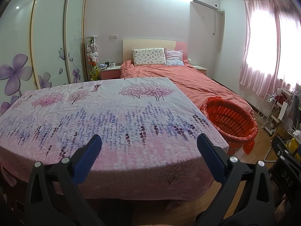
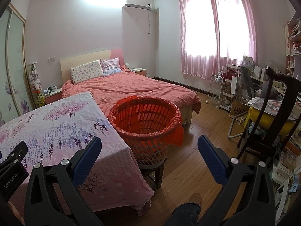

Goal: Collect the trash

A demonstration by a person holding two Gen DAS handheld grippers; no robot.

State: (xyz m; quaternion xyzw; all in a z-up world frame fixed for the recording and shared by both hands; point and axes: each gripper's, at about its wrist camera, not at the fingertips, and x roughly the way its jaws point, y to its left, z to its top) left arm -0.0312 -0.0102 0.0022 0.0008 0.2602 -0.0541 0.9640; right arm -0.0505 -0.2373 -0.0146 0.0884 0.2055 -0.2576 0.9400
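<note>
Hovering wide open and empty: left claw (image 1: 149,145) over tabletop (image 1: 112,113), right claw (image 2: 149,146) near lined basket (image 2: 146,120). No trash visible; risked snagging floral cloth or liner, tipping basket off stool (image 2: 156,175).

White letters "GenRobot.AI" run along the black body of the left gripper (image 2: 12,171), seen at the lower left edge of the right wrist view. The letters "DAS" stand on the black body of the right gripper (image 1: 287,177), at the right edge of the left wrist view. A brown paper bag (image 2: 238,109) on the floor near the window reads "MUJ", the rest hidden.
</note>
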